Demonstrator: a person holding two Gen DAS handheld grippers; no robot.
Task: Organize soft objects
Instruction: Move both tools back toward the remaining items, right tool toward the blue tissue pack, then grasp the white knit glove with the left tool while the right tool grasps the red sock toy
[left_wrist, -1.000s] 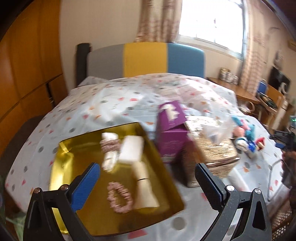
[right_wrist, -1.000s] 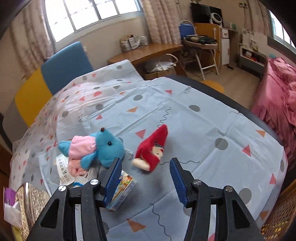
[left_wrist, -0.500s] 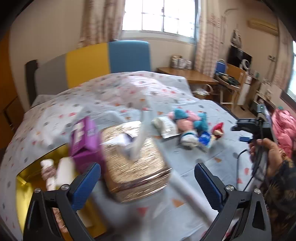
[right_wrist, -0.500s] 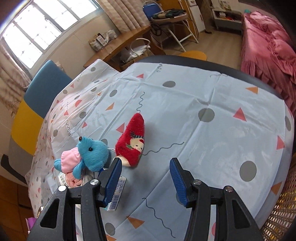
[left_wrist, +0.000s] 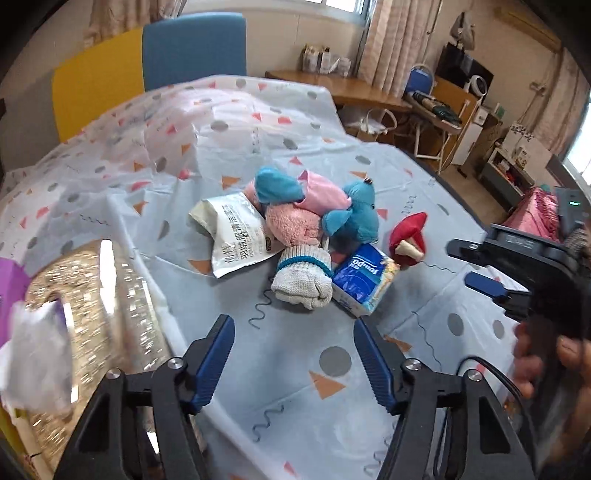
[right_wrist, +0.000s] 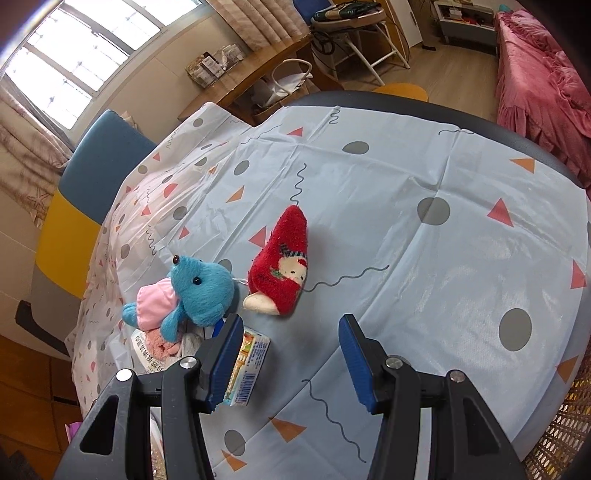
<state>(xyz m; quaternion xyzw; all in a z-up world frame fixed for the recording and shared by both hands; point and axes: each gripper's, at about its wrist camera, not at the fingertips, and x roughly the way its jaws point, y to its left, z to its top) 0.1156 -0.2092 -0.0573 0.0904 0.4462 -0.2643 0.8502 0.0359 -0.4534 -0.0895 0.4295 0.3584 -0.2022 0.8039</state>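
A pile lies on the patterned tablecloth: a blue plush toy (left_wrist: 351, 218) in a pink shirt, a pink fluffy sock (left_wrist: 291, 229), a rolled grey sock (left_wrist: 301, 280), a white packet (left_wrist: 236, 236), a blue tissue pack (left_wrist: 364, 278) and a red sock (left_wrist: 408, 236). My left gripper (left_wrist: 293, 358) is open and empty, just short of the grey sock. My right gripper (right_wrist: 291, 354) is open and empty, below the red sock (right_wrist: 282, 267) and beside the blue plush (right_wrist: 195, 291). It also shows at the right of the left wrist view (left_wrist: 491, 288).
A gold glitter box (left_wrist: 85, 314) with white tissue and a purple box (left_wrist: 9, 291) stand at the left. The round table edge (right_wrist: 517, 136) curves at the right. A pink bed (right_wrist: 543, 66), a chair (right_wrist: 354, 44) and a desk are beyond.
My left gripper has swung right, away from the gold tray and toward the pile of soft things. My right gripper has tilted downward and moved slightly closer to the red sock.
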